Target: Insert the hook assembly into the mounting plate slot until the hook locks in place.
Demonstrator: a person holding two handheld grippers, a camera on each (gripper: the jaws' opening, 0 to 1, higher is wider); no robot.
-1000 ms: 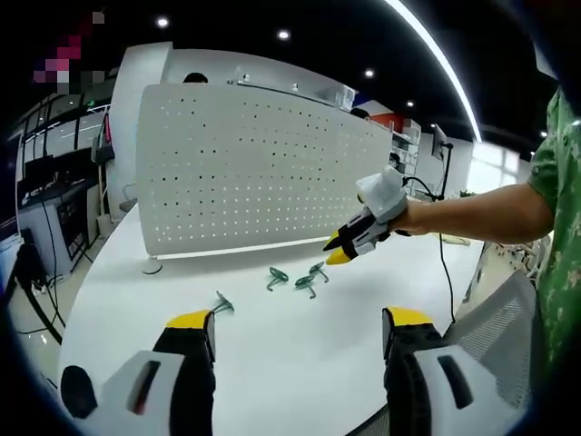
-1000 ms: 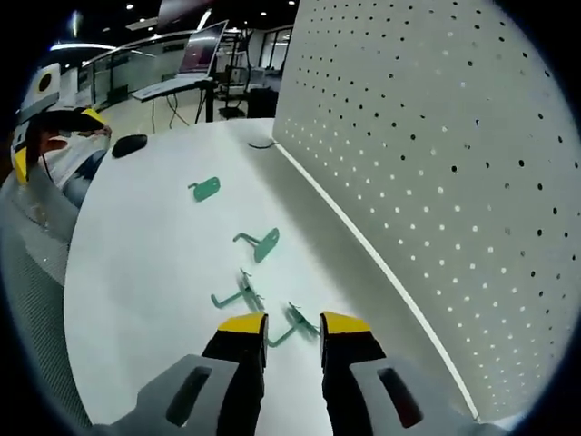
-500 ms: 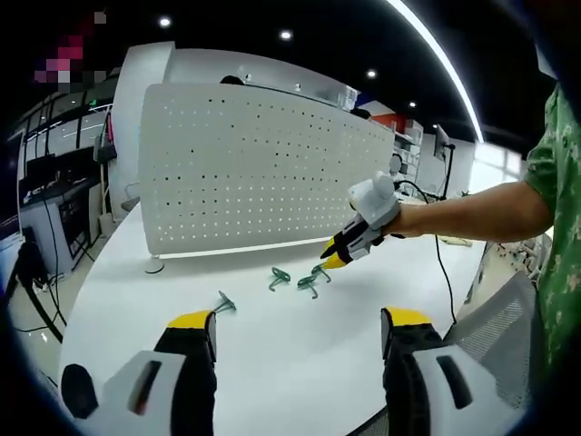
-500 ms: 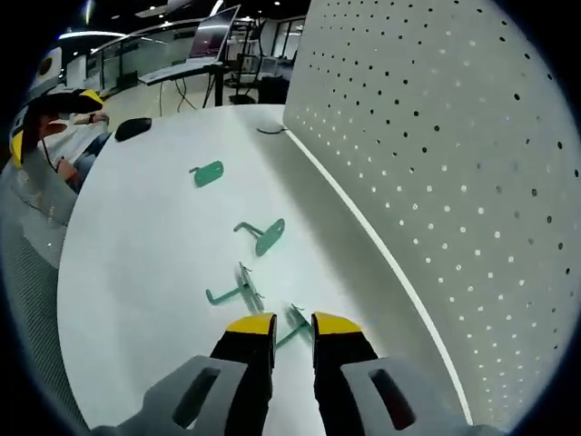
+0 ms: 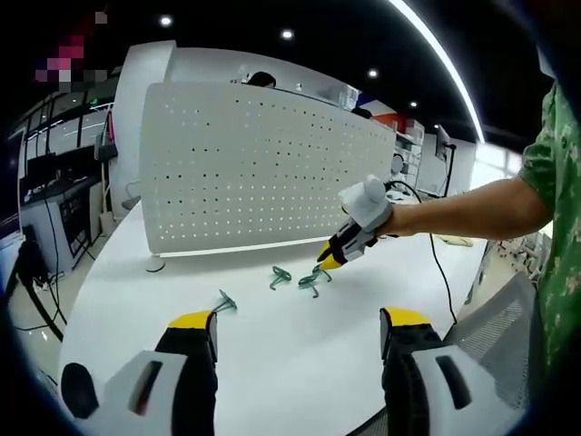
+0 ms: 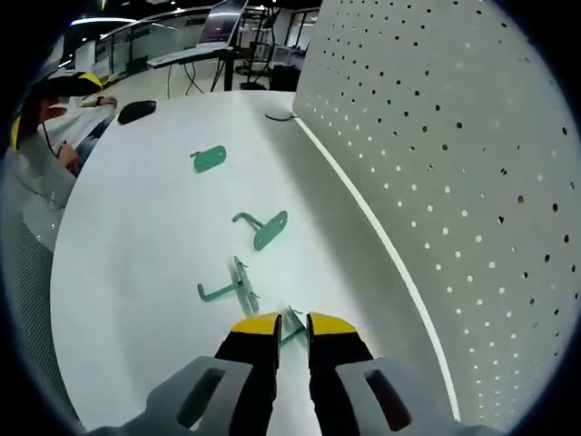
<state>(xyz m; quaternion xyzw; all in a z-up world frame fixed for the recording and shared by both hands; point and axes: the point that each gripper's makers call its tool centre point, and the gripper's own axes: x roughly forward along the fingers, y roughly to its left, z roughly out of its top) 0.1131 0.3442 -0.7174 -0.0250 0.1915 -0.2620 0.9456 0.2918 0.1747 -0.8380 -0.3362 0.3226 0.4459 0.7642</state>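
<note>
Several green hooks lie on the white table (image 5: 272,363) in front of the upright white perforated mounting plate (image 5: 263,168) (image 6: 436,136). In the right gripper view my right gripper (image 6: 293,324) is down at the table, jaws drawn close on either side of the nearest hook (image 6: 292,316); whether the pads touch it is unclear. Beyond lie a second hook (image 6: 225,288), a third (image 6: 265,227) and a flat green piece (image 6: 209,159). The left gripper view shows that gripper (image 5: 324,259) tipped onto the hook cluster (image 5: 309,282). My left gripper (image 5: 300,320) hangs open above the near table.
A person's arm (image 5: 463,213) reaches in from the right. A mesh chair back (image 5: 495,327) stands at the table's near right. A black mouse (image 6: 136,111) and a cable (image 6: 277,116) lie at the far end. The plate stands on a round foot (image 5: 152,266).
My right gripper has come down and forward onto the nearest hook, and its jaws have narrowed around it. The left gripper has stayed still and open.
</note>
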